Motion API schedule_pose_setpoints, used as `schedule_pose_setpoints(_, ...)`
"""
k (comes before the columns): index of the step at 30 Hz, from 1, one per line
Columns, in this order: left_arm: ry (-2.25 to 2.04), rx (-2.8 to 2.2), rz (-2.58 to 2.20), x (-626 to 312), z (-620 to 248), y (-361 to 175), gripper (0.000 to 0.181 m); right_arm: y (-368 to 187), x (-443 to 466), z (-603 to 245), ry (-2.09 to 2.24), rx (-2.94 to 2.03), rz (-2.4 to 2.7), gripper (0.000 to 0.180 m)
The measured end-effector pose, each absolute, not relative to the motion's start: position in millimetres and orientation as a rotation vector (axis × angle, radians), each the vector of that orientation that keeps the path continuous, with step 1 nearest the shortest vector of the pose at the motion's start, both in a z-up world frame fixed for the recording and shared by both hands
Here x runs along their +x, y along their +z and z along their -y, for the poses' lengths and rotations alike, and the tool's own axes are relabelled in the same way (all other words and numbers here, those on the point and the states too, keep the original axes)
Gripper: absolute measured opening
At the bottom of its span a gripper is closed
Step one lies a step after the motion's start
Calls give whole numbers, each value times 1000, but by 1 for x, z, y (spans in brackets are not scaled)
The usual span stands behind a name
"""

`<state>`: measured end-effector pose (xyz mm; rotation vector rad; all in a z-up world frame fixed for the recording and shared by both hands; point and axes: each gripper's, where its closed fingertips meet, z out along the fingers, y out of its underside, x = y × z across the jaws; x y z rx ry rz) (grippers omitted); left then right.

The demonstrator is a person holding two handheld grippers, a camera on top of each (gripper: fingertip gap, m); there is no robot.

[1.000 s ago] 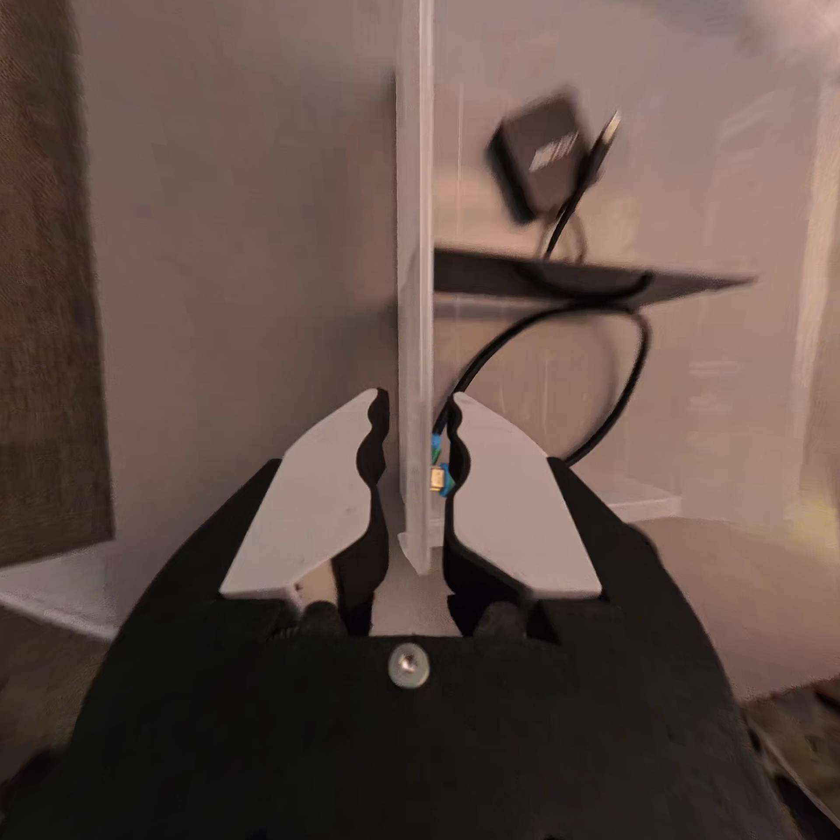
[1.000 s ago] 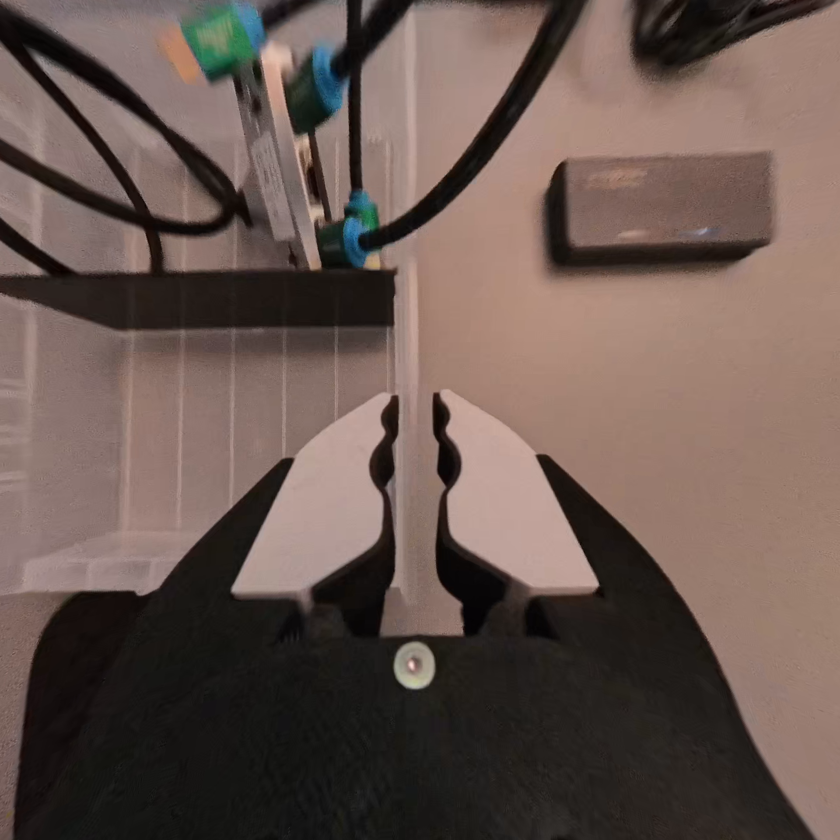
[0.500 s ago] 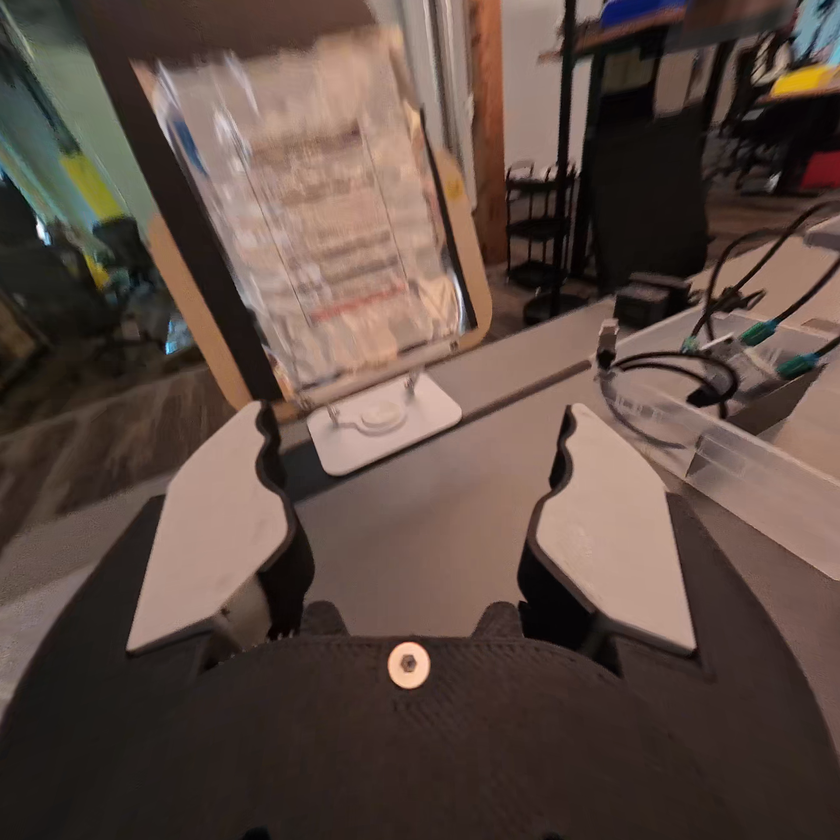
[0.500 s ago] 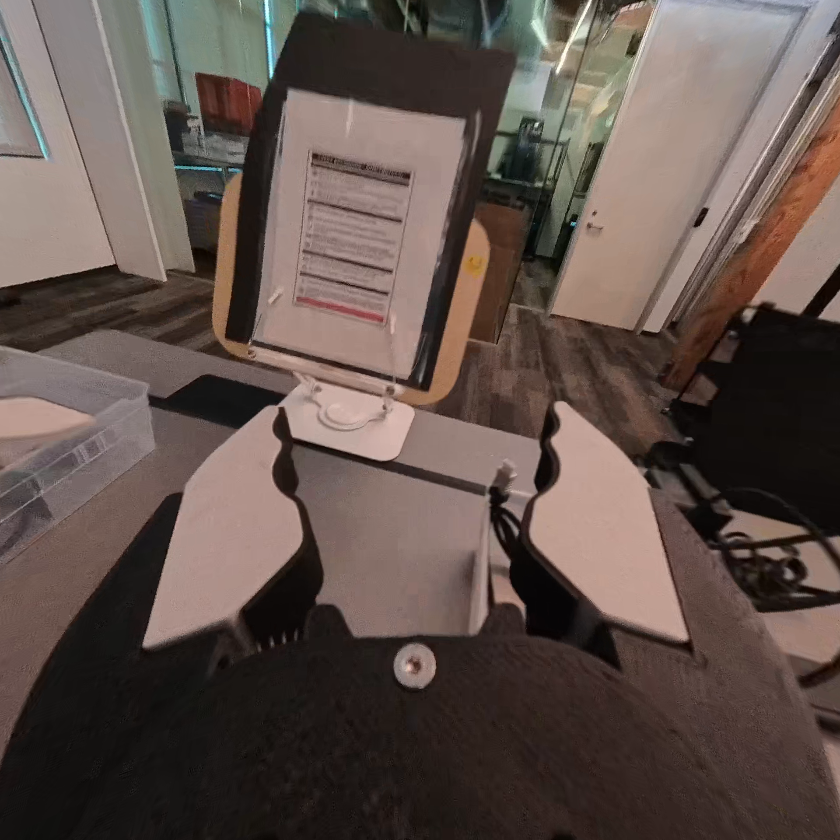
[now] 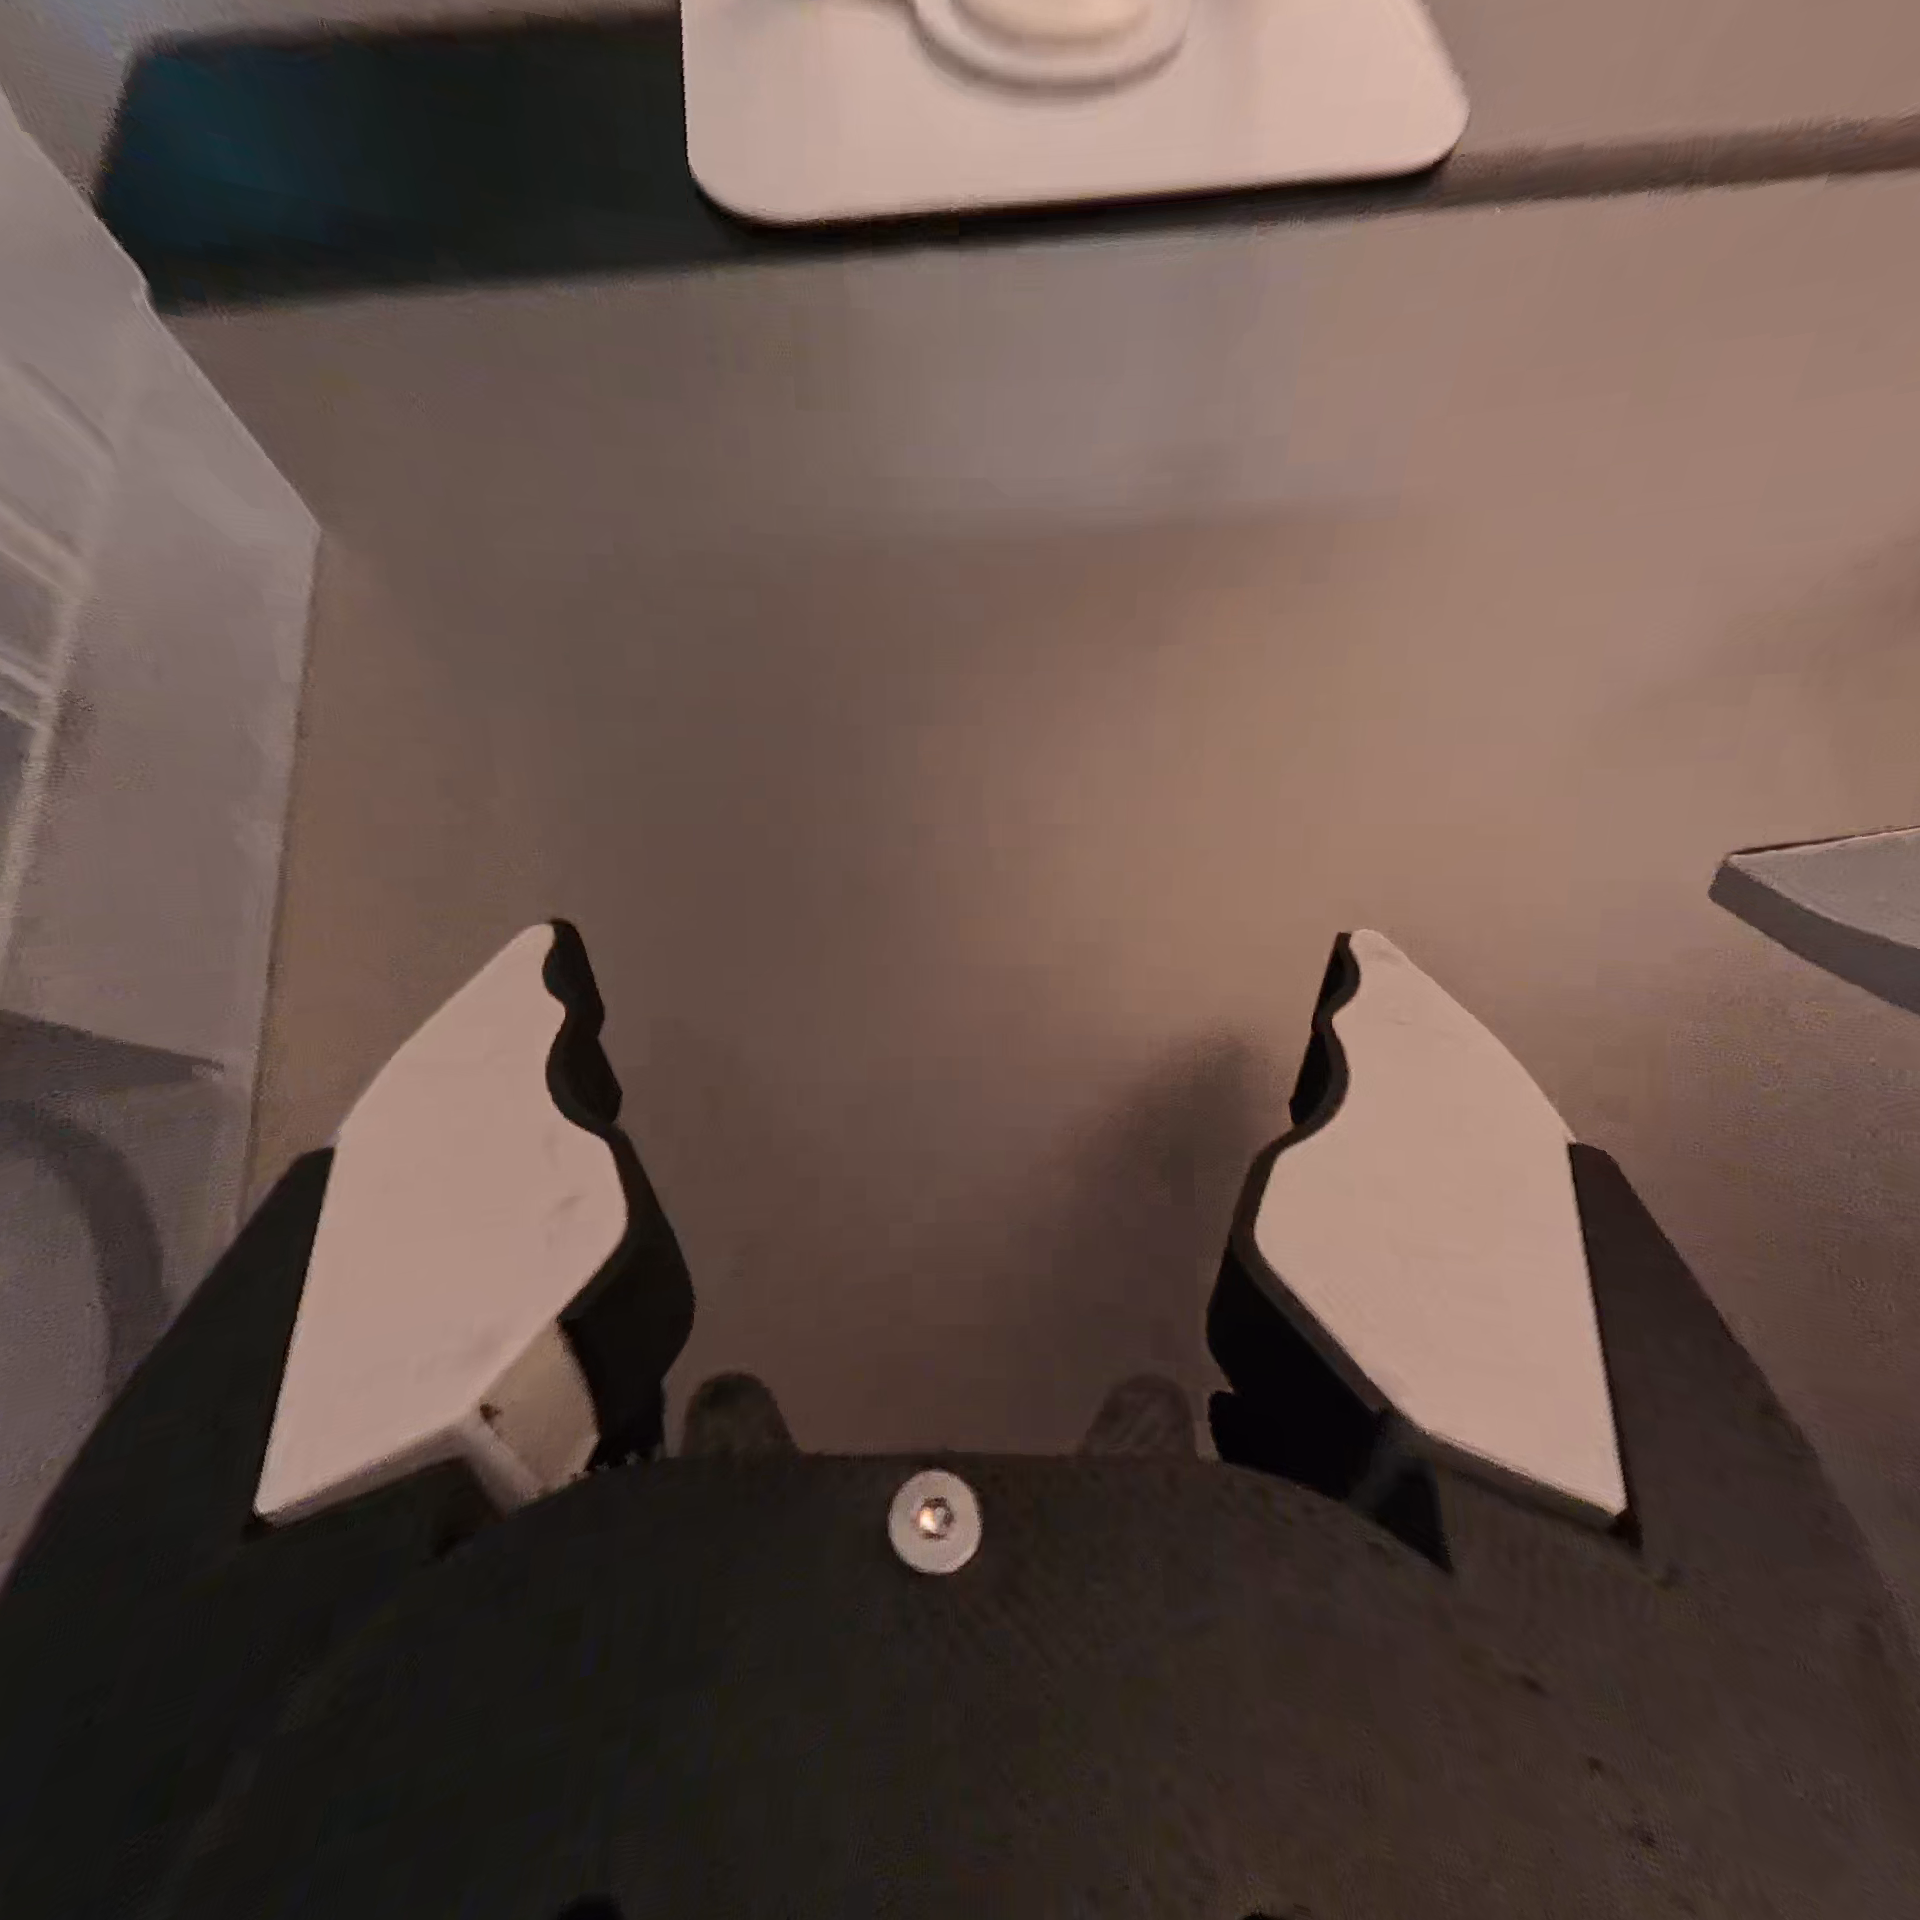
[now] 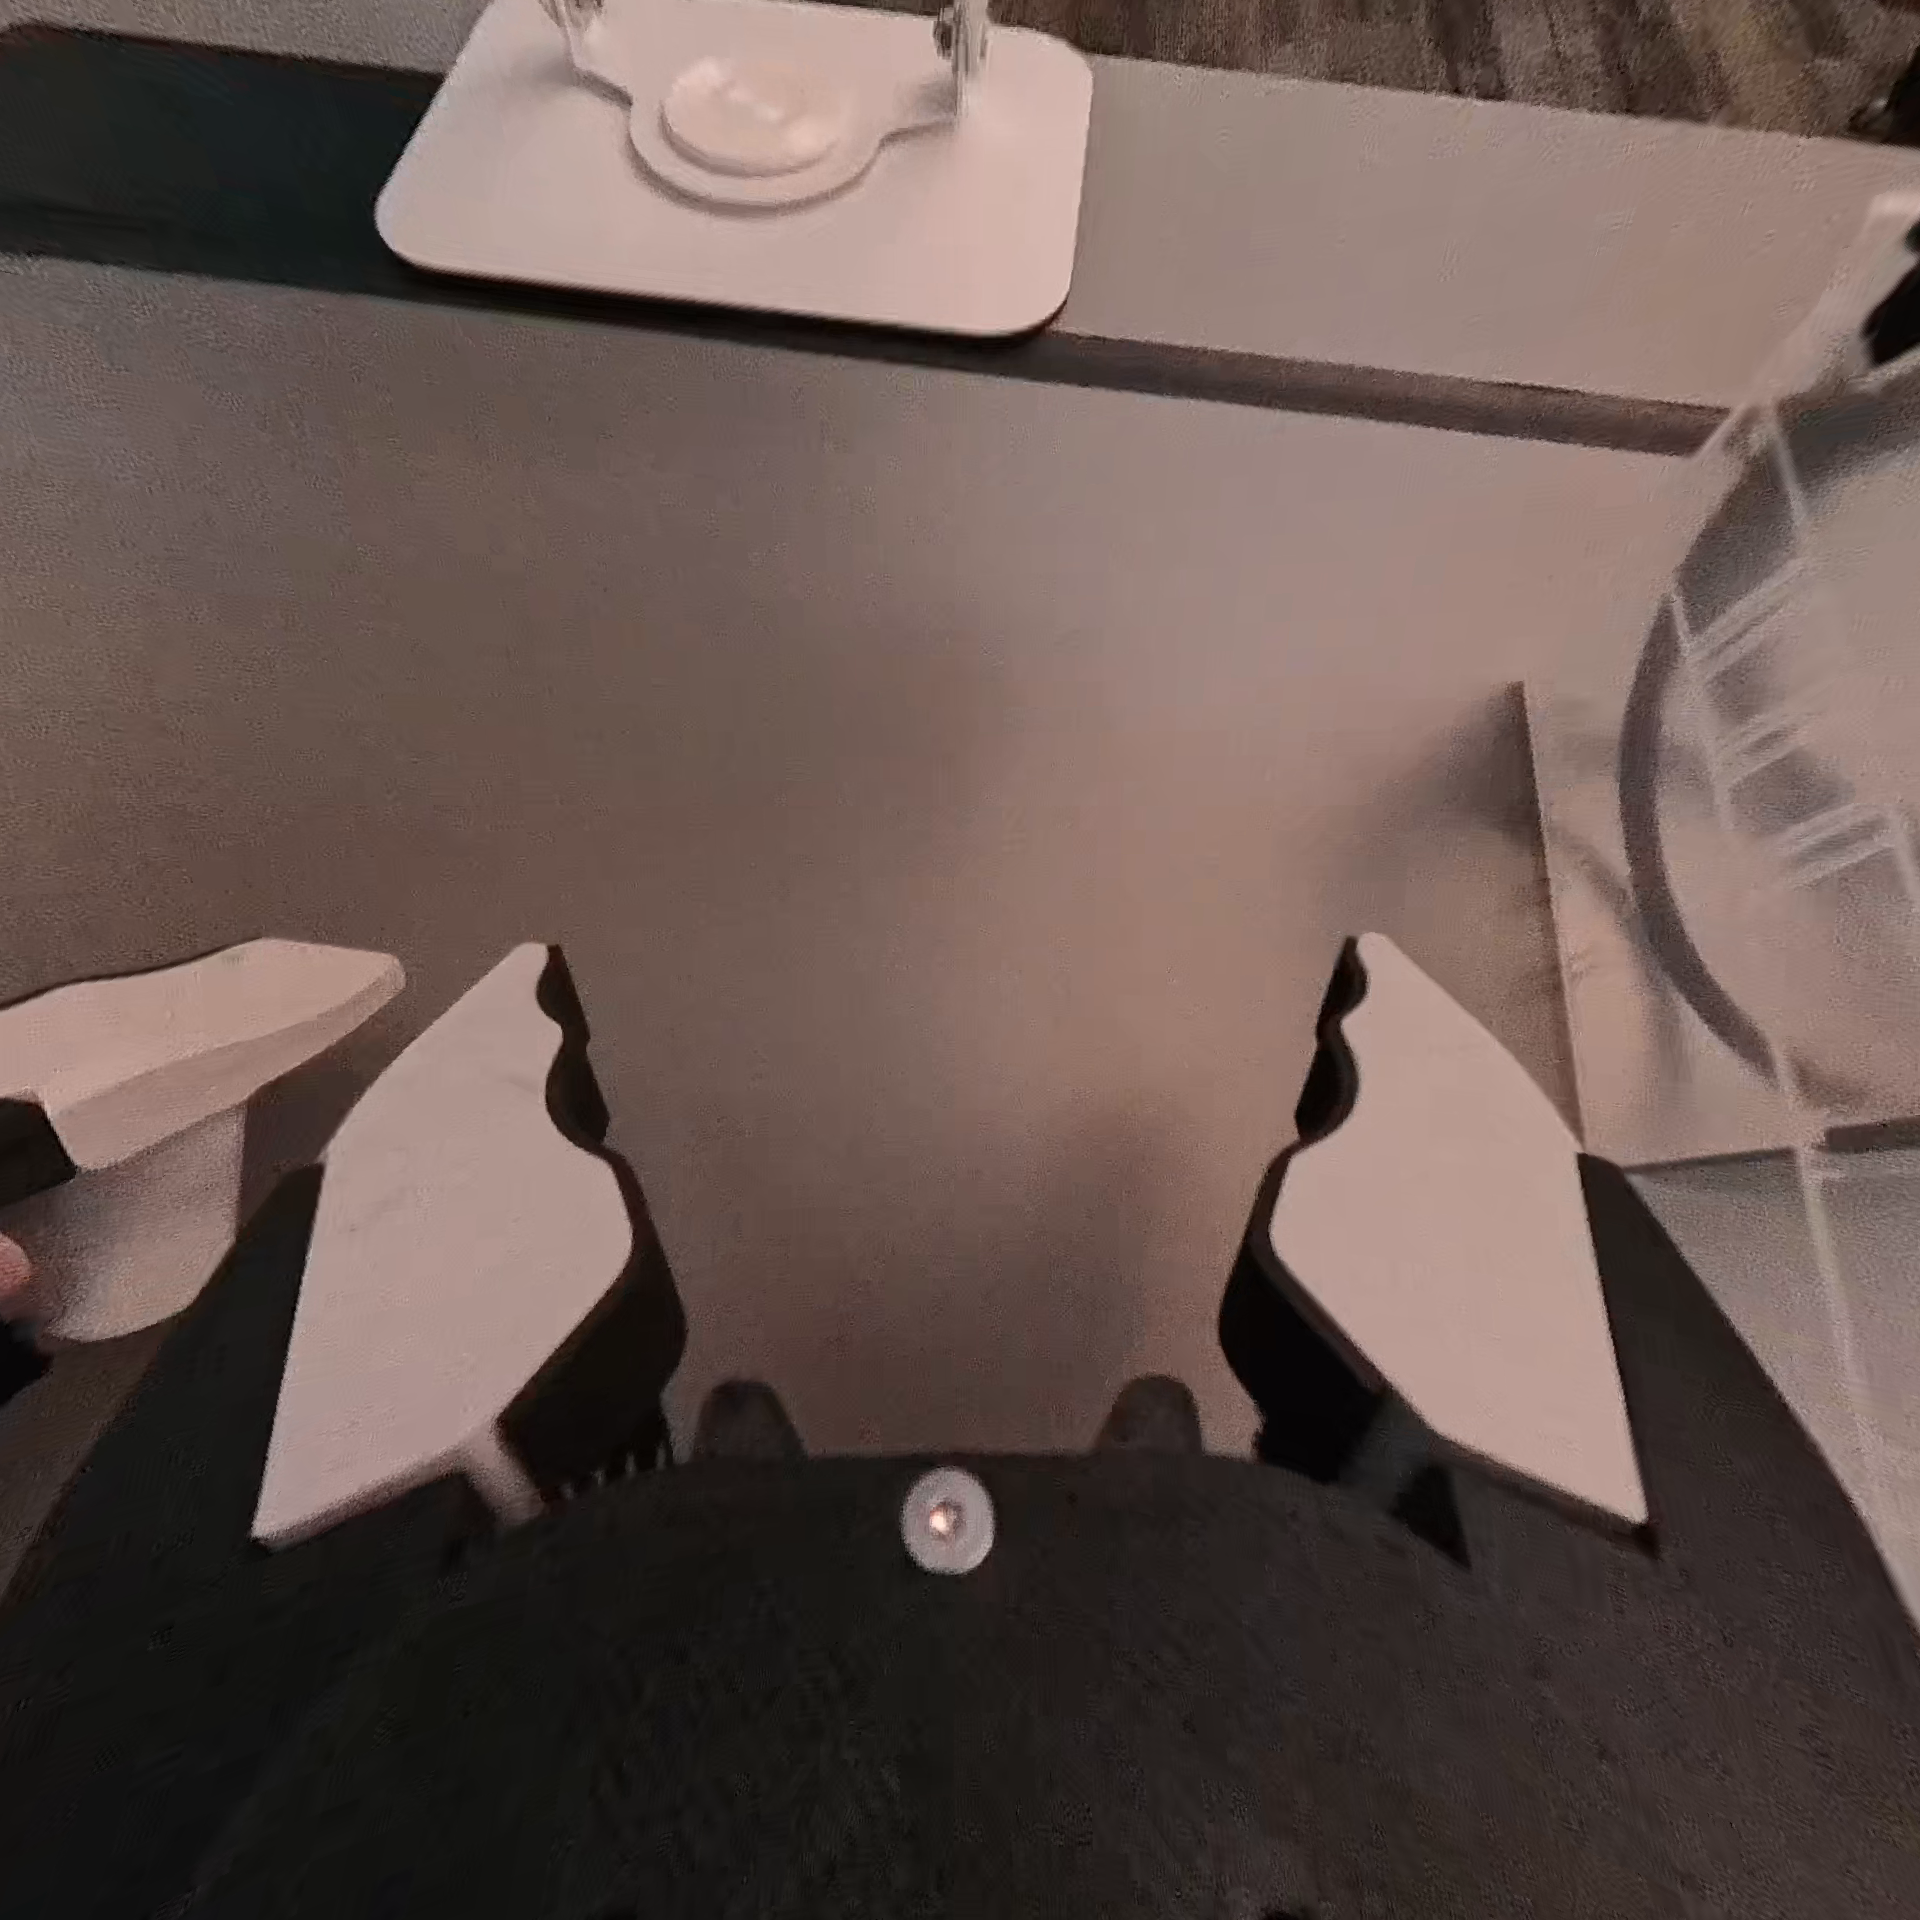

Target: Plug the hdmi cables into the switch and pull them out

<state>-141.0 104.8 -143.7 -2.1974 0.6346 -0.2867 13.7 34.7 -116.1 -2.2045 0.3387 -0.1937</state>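
Observation:
My left gripper (image 5: 951,935) is open and empty, pointing down at the bare grey table (image 5: 935,582). My right gripper (image 6: 951,945) is open and empty too, over the same table (image 6: 831,623). The two grippers are side by side: a fingertip of the right one shows at the right edge of the left wrist view (image 5: 1829,914), and a finger of the left one at the left edge of the right wrist view (image 6: 208,1029). No HDMI cable or switch is in view.
A white stand base (image 5: 1070,94) sits at the table's far side on a dark strip (image 5: 395,177); it also shows in the right wrist view (image 6: 738,177). A clear plastic bin is at the left (image 5: 114,644) and another at the right (image 6: 1787,831).
Both grippers opened wide after being nearly shut at clear bin walls, swung up toward the room, and now tilt down over the bare table. The cables and switch have left view.

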Motion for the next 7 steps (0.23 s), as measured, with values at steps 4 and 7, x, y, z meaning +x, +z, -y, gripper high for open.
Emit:
schedule_pose_setpoints(4, -241, -2265, -647, -145, -105, -160, 134, -144, 7, -40, -177, -2280, -369, 138)
schedule_pose_setpoints(7, -214, -2316, -648, -146, -105, -167, 136, -157, -1, -47, -120, -2300, -395, 138)
